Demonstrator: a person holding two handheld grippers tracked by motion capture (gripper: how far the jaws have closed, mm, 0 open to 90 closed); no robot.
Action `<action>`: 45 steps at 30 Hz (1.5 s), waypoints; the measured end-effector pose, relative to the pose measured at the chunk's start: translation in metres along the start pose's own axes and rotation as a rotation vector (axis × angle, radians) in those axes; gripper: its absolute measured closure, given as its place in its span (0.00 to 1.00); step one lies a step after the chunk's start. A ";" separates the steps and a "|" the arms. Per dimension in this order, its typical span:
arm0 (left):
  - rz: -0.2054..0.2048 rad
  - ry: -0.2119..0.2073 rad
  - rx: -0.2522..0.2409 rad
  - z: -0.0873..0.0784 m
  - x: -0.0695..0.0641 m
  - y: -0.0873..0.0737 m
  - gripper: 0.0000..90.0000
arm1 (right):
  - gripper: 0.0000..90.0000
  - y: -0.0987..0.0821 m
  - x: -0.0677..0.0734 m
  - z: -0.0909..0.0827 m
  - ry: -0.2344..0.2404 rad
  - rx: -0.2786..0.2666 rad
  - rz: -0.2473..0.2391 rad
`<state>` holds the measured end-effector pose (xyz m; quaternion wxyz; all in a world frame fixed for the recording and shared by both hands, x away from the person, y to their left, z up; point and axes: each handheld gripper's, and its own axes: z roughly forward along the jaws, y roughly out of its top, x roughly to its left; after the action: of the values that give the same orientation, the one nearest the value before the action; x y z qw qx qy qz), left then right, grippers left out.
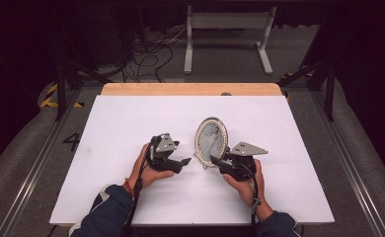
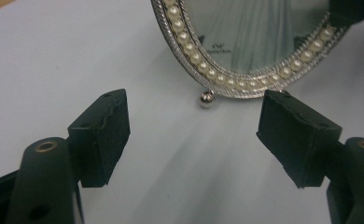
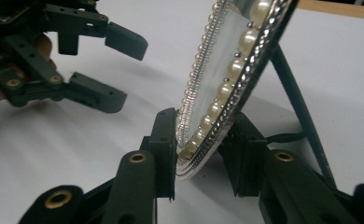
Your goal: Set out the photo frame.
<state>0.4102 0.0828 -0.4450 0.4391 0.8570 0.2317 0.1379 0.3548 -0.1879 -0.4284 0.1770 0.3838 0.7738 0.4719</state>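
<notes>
Frame [image 1: 211, 140] stands upright mid-desk [image 1: 131, 118] on its prop. Right gripper [image 3: 203, 154] has its fingers around the lower rim, barely gripping; left gripper [image 2: 194, 135] waits just beside, fingers wide and empty. Judged step: releasing the stood frame. Next, open fully and back off without tipping it.

The oval frame [image 1: 211, 141] is silver with a ring of cream pearl beads around grey-green glass — standing on a white table cover [image 1: 131, 128] whose far edge shows pale wood, with black gripper jaws just beside it and dark blue sleeves [image 1: 109, 212] nearer.
</notes>
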 end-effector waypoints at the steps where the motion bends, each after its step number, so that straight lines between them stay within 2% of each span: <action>1: -0.012 -0.006 -0.011 0.002 0.002 0.002 0.28 | 0.74 0.000 0.000 -0.001 -0.004 -0.003 -0.002; 4: -0.047 -0.034 -0.038 0.008 0.008 0.008 0.29 | 0.75 -0.002 0.002 -0.007 -0.015 -0.013 -0.006; 7: -0.058 -0.056 -0.055 0.015 0.010 0.014 0.29 | 0.76 -0.001 0.004 -0.014 -0.033 -0.035 -0.016; 14: -0.051 -0.073 -0.057 0.031 0.013 0.025 0.29 | 0.80 -0.001 0.007 -0.025 -0.062 -0.061 -0.021; 15: -0.045 -0.086 -0.050 0.034 0.013 0.026 0.29 | 0.81 -0.001 0.007 -0.025 -0.067 -0.062 -0.019; 19: -0.069 -0.137 -0.046 0.043 0.013 0.030 0.28 | 0.84 -0.001 0.007 -0.026 -0.077 -0.075 -0.015; 21: -0.067 -0.161 -0.043 0.045 0.013 0.032 0.26 | 0.85 -0.001 0.006 -0.026 -0.074 -0.076 -0.007; 23: -0.052 -0.186 -0.034 0.046 0.011 0.033 0.28 | 0.85 0.000 0.006 -0.027 -0.079 -0.077 -0.009; 25: -0.039 -0.180 -0.022 0.046 0.010 0.033 0.26 | 0.85 0.000 0.006 -0.026 -0.079 -0.077 -0.004; 28: -0.061 -0.184 -0.026 0.045 0.011 0.032 0.30 | 0.85 0.000 0.006 -0.026 -0.080 -0.076 -0.002; 33: -0.045 -0.182 -0.013 0.041 0.011 0.031 0.32 | 0.85 0.002 0.004 -0.027 -0.085 -0.069 -0.022; 38: -0.028 -0.167 -0.026 0.034 0.009 0.026 0.42 | 0.85 0.002 -0.003 -0.028 -0.101 -0.078 0.004; 39: -0.017 -0.151 -0.031 0.030 0.007 0.024 0.42 | 0.85 0.002 -0.003 -0.028 -0.101 -0.078 0.004; 41: -0.012 -0.152 -0.032 0.025 0.008 0.023 0.51 | 0.85 0.002 -0.006 -0.029 -0.103 -0.074 0.014; 45: -0.029 -0.134 -0.053 0.021 0.009 0.024 0.50 | 0.85 0.002 -0.006 -0.028 -0.106 -0.081 0.020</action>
<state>0.4336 0.0609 -0.4366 0.4781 0.8489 0.2105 0.0799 0.3413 -0.2084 -0.4133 0.2284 0.4086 0.7398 0.4834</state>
